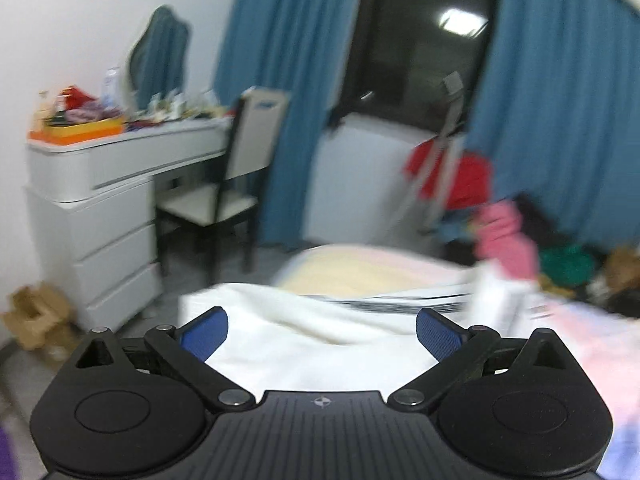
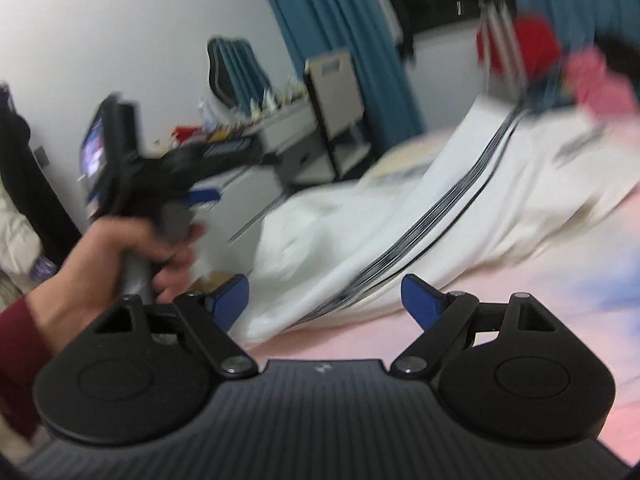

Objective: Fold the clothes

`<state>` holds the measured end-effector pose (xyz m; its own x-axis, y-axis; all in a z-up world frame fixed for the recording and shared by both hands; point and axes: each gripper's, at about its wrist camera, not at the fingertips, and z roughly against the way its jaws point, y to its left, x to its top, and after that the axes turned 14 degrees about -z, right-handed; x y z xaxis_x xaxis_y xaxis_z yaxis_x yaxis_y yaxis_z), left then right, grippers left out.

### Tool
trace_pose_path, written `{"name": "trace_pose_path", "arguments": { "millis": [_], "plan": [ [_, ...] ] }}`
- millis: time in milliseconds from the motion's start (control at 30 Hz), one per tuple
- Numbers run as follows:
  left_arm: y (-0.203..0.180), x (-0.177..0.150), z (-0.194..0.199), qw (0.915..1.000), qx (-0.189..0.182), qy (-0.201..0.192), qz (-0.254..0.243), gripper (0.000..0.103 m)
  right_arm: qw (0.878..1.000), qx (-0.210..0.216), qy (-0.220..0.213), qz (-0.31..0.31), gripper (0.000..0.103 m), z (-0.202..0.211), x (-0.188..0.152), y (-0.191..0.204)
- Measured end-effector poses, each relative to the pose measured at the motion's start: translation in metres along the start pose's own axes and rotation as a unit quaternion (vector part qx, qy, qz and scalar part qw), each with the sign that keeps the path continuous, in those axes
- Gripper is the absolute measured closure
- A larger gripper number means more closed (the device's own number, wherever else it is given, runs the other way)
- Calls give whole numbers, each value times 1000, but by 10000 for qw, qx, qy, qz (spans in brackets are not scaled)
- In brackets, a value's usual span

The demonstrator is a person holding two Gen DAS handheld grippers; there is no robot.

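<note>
Both grippers, left gripper and right gripper, have fingers spread wide, grasping nothing. The white garment with dark stripes lies, probably loosely, across the frame centre on the pink bed sheet.

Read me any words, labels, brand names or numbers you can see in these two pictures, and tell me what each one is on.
None can be read.
White garment: grey print near its far end, too blurred to read.
Gripper body: a small round emblem, no letters.
Dresser: packages on top too blurred to read.
</note>
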<state>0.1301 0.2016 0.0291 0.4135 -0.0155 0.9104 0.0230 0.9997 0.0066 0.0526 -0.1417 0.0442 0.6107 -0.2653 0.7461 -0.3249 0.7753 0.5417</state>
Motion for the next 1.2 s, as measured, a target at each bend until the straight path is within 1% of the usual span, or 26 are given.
{"name": "trace_pose_path", "arguments": {
  "millis": [67,133,233,300,367,400,433,467,567,600,700,800,867,933,1033,1133,1200],
  "plan": [
    [-28,-7,28,9996,-240,-171,-30,1,9990,-243,-338,169,18,40,-5,-12],
    [-56,-13,55,9985,-434,-321,-98,1,9970,-446,-573,256,18,54,7,-27],
    [-98,-25,88,9963,-620,-545,-233,0,9916,-831,-908,392,18,85,15,-49],
    [-119,-41,105,9940,-655,-800,-356,0,9874,-1003,-1117,501,18,96,15,-62],
    [-135,-65,114,9891,-698,-1198,-496,0,9835,-1120,-1271,629,18,103,6,-75],
    [-139,-80,113,9869,-740,-1325,-541,0,9818,-1165,-1343,670,18,106,0,-84],
    [-143,-93,110,9864,-808,-1294,-610,0,9808,-1182,-1403,665,18,106,-10,-95],
    [-145,-101,106,9878,-840,-1164,-612,0,9804,-1214,-1419,635,18,106,-20,-106],
    [-149,-116,95,9926,-855,-728,-469,0,9810,-1387,-1220,595,18,108,-33,-120],
    [-149,-117,93,9931,-842,-681,-448,0,9789,-1400,-1309,708,18,111,-33,-117],
    [-150,-115,94,9927,-784,-784,-465,0,9746,-1381,-1552,842,18,119,-30,-107],
    [-148,-117,86,9935,-756,-650,-541,0,9711,-1388,-1674,987,19,120,-33,-103],
    [-145,-117,80,9934,-819,-595,-543,0,9694,-1397,-1718,1064,19,120,-36,-102],
    [-143,-115,75,9927,-951,-524,-525,0,9710,-1388,-1689,969,19,120,-34,-102],
    [-146,-115,60,9931,-1052,-207,-471,0,9732,-1380,-1643,824,19,121,-32,-103],
    [-149,-109,33,9924,-1142,35,-468,1,9749,-1502,-1542,563,19,118,-30,-114],
    [-153,-100,11,9914,-1179,48,-558,1,9756,-1628,-1448,283,19,116,-28,-126]
  ]
}}
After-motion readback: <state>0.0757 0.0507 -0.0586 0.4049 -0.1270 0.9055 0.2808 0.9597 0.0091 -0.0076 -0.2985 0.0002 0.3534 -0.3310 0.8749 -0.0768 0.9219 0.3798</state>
